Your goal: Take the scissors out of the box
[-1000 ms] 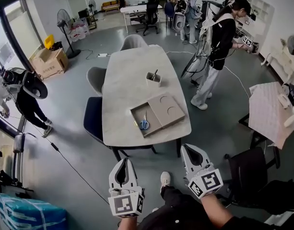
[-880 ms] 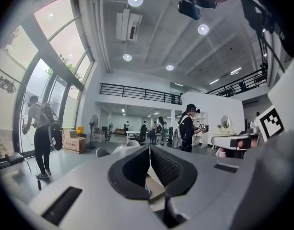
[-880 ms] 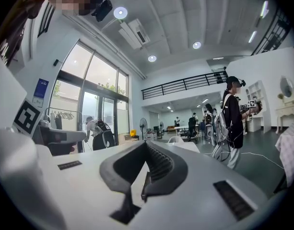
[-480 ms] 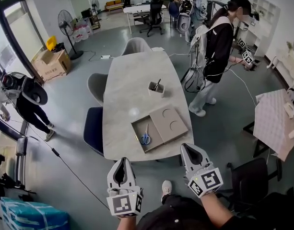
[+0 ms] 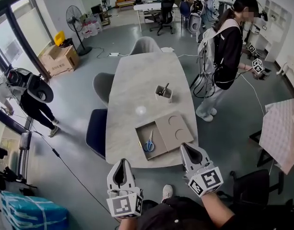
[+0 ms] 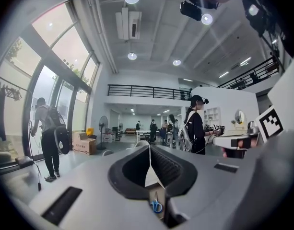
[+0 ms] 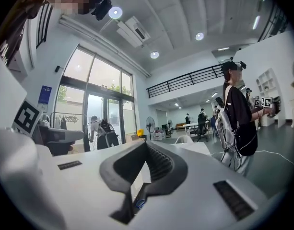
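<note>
Blue-handled scissors [image 5: 149,145] lie in an open grey box [image 5: 142,133] at the near end of the long pale table [image 5: 132,85]. The box's lid [image 5: 176,127] lies flat against its right side. My left gripper [image 5: 122,163] is shut and empty, short of the table's near edge. To its right my right gripper [image 5: 188,149] is shut too, its tip just at that edge near the lid. In the left gripper view the scissors [image 6: 156,206] show below the closed jaws of the left gripper [image 6: 149,150]. In the right gripper view the right gripper [image 7: 146,145] shows a blue scrap of the scissors [image 7: 139,203] below it.
A small square cup [image 5: 163,93] with a pen stands mid-table. Chairs [image 5: 96,131] line the table's left side. A person [image 5: 228,51] stands by its right side, another [image 5: 31,97] at the windows. A black chair [image 5: 250,188] and a cloth-covered table [image 5: 281,133] are at right.
The table and box have drawn closer in the head view. Both grippers have advanced level toward the table's near edge. Their jaws stayed shut.
</note>
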